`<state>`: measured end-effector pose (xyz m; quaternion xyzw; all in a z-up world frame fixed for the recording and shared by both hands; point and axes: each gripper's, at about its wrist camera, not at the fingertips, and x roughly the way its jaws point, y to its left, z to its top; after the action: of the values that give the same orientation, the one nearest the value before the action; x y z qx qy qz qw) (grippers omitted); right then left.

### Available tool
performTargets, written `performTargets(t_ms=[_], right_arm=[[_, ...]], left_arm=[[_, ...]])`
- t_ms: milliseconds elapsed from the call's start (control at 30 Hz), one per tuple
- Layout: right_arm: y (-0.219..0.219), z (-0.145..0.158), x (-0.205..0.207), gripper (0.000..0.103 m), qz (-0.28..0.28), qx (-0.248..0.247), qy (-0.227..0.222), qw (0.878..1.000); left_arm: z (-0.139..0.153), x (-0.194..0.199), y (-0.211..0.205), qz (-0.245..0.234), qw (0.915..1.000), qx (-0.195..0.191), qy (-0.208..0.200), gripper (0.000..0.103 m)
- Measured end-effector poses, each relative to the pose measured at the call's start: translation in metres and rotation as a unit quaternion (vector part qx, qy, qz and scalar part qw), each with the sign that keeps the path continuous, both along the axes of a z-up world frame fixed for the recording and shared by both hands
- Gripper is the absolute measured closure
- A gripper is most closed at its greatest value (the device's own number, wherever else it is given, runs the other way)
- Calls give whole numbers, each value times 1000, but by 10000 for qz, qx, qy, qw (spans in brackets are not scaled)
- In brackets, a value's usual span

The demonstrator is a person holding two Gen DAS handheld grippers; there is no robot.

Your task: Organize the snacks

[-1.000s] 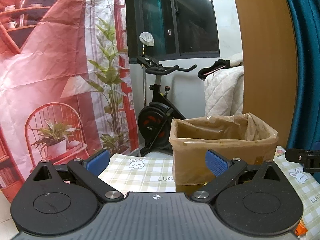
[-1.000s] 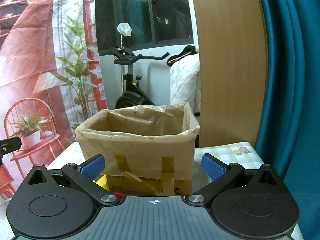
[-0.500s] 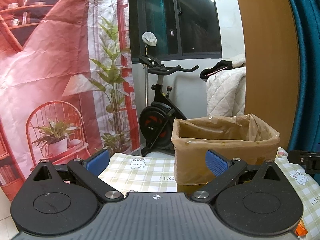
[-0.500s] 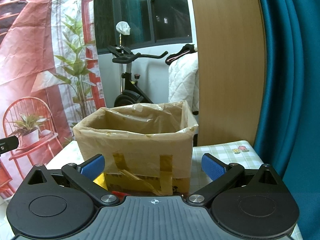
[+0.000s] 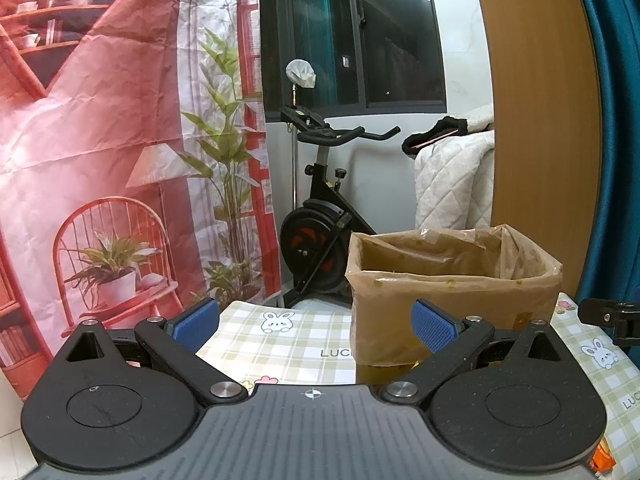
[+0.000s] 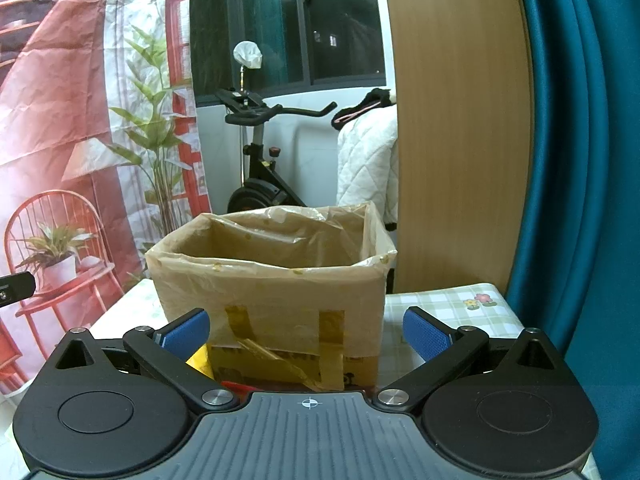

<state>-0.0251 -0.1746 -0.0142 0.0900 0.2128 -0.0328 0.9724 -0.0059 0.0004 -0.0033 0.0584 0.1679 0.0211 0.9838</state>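
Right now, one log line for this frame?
left gripper: open, empty | right gripper: open, empty | box: bag-lined, upright on table, ahead of both | snacks: none gripped

place: looked like someone's home
giveaways: exercise bike (image 5: pixel 320 216), quilted blanket (image 5: pixel 454 184), bunny-print cloth on the desk (image 5: pixel 280 336)

The desk (image 5: pixel 296 344) wears a green-and-cream checked cloth printed with rabbits and small flowers. A cardboard box (image 6: pixel 276 304), lined with a translucent plastic bag and patched with yellowish tape, stands on it toward the far edge. Just before the box lie a yellow packet (image 6: pixel 200 362) and a red item (image 6: pixel 236 387), both mostly hidden.
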Motion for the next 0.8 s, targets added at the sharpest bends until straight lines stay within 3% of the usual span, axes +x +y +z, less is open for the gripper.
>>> performTargets(t_ms=[800], right_arm=[[1, 0, -1, 0, -6, -12, -3, 10000]], left_arm=[[0, 0, 0, 10, 10000, -8, 0, 0]])
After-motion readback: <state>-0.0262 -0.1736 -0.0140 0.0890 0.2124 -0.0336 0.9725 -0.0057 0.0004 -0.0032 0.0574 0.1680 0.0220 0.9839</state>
